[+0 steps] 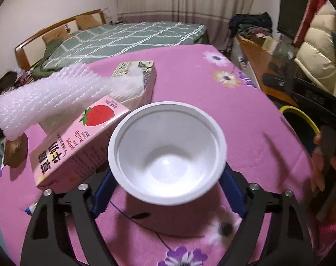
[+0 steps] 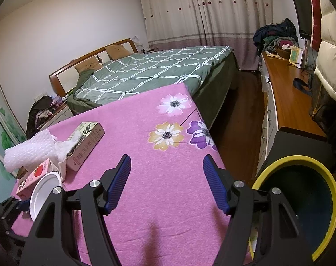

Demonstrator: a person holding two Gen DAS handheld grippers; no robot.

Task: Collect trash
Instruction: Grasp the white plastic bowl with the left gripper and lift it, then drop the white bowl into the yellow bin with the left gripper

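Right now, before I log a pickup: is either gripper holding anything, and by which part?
Right gripper holds nothing. Left gripper straddles the white bowl below its rim; the rim hides the contact, so a grip cannot be told.

Warm, dim indoor light; soft shadows fall on the pink flowered surface (image 2: 168, 177). Fisheye bending darkens the corners, and the round white plastic bowl (image 1: 166, 155) shows slight motion blur.
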